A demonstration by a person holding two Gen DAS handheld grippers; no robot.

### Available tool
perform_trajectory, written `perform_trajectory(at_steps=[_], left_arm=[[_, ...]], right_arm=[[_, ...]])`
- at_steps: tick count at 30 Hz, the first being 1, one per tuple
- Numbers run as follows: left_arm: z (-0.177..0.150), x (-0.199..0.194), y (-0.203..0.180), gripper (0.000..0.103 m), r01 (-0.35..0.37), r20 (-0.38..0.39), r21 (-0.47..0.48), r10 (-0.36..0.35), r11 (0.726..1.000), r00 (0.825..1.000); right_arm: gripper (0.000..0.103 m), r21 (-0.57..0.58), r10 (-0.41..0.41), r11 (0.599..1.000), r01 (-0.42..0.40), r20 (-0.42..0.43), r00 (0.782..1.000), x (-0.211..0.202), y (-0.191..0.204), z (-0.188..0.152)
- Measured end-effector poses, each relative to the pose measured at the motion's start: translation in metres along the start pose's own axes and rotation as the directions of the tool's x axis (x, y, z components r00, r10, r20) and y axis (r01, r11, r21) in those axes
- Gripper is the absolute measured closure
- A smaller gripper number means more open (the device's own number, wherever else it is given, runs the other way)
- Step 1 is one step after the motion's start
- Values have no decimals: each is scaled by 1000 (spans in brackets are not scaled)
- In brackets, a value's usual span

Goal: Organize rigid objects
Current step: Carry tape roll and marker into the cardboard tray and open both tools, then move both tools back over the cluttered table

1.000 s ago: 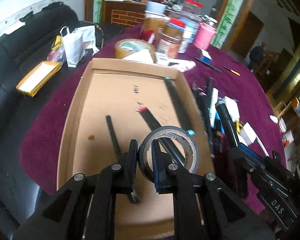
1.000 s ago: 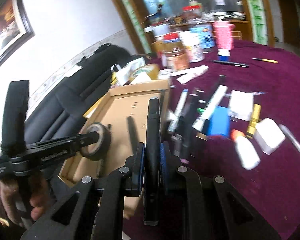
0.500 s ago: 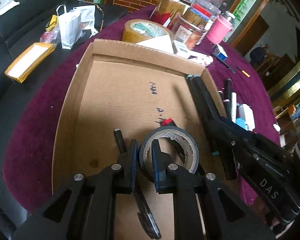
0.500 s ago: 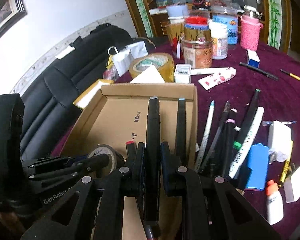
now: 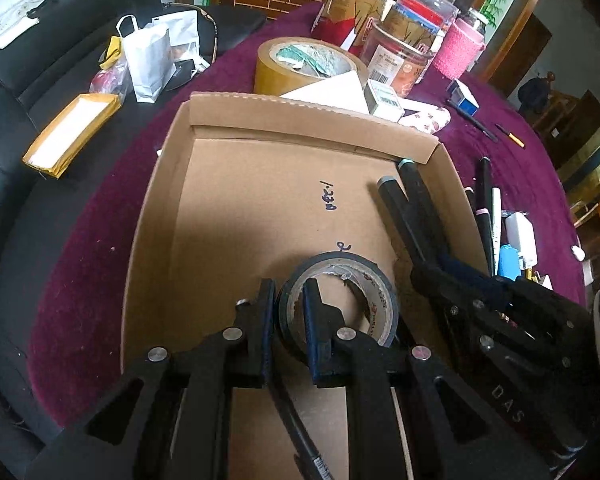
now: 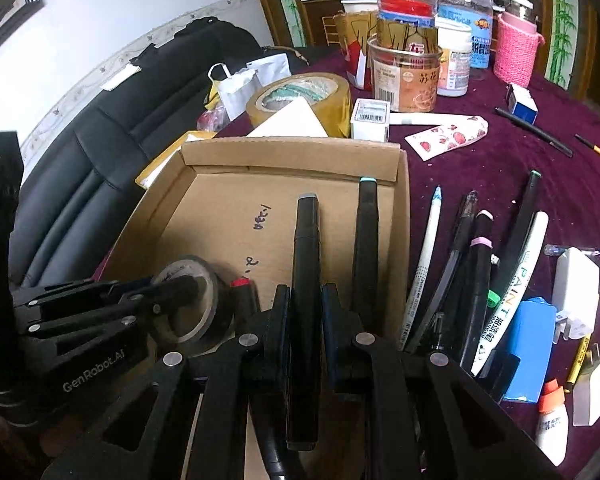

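Note:
A shallow cardboard tray [image 5: 228, 184] [image 6: 292, 156] lies on the purple tablecloth. My left gripper [image 5: 287, 320] is shut on the wall of a black tape roll [image 5: 364, 280] [image 6: 198, 276], low over the tray's near part. My right gripper [image 6: 305, 320] is shut on a black marker [image 6: 306, 248] [image 5: 400, 208] that points along the tray's right side. A second black marker with a teal tip [image 6: 366, 224] [image 5: 420, 188] lies in the tray against its right wall. A red-tipped marker [image 6: 242, 292] lies beside the tape roll.
Several pens and markers [image 6: 476, 256] lie on the cloth right of the tray, with a blue box [image 6: 528, 344], white adapters [image 6: 576, 276] and a glue bottle [image 6: 552, 428]. A brown tape roll [image 5: 308, 64], jars [image 6: 404, 72] and a pink cup [image 5: 458, 48] stand behind the tray. A black sofa [image 5: 28, 80] is at the left.
Both grippers have moved forward over the tray and lower. The right gripper's marker now lies beside the teal-tipped marker. The left gripper still holds the tape roll.

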State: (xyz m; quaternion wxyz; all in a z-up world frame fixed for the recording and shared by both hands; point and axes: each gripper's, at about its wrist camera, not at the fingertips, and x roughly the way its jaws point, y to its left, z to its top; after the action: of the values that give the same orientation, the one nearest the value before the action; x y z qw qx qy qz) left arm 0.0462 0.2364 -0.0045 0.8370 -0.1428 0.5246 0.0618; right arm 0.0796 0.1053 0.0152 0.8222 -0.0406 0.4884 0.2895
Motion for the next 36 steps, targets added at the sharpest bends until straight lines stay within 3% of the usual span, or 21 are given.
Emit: perform_trajectory(at_steps=[5, 17, 19, 22, 24, 26, 28, 30, 32, 34, 36], left_arm=[[9, 5, 1, 92, -44, 16, -24, 44, 999, 999], [15, 11, -4, 91, -128, 26, -10, 128, 992, 991], [15, 10, -3, 91, -120, 23, -21, 121, 993, 992], [14, 4, 5, 91, -65, 21, -65, 66, 996, 998], [10, -5, 8, 90, -26, 51, -85, 31, 996, 998], [4, -20, 9, 89, -15, 78, -111, 24, 994, 997], [-7, -37, 6, 88, -15, 153, -133, 36, 991, 988], [-24, -53, -8, 71, 3, 259, -125, 29, 992, 965], [-38, -64, -29, 64, 45, 316, -40, -30, 998, 948], [-49, -72, -51, 64, 79, 339, 31, -85, 996, 937], [-58, -79, -74, 64, 181, 305, 102, -204, 978, 930]], right_arm=[[89, -50, -36, 998, 35, -21, 999, 6, 5, 1], [88, -50, 3, 999, -4, -17, 1000, 5, 1, -1], [81, -43, 23, 999, -23, -7, 1000, 2, -1, -3], [61, -44, 61, 997, -60, 36, 997, -10, 0, -6], [43, -38, 62, 998, -58, 91, 994, -25, -1, -12], [42, -33, 81, 996, -77, 157, 984, -45, -6, -22], [37, -6, 107, 994, -108, 221, 969, -67, -17, -38], [32, 74, 83, 991, -110, 306, 948, -87, -33, -55], [32, 116, 32, 990, -80, 365, 930, -105, -49, -75], [32, 118, -5, 992, -40, 361, 932, -118, -63, -94], [32, 133, -30, 991, -16, 338, 941, -125, -76, -106]])
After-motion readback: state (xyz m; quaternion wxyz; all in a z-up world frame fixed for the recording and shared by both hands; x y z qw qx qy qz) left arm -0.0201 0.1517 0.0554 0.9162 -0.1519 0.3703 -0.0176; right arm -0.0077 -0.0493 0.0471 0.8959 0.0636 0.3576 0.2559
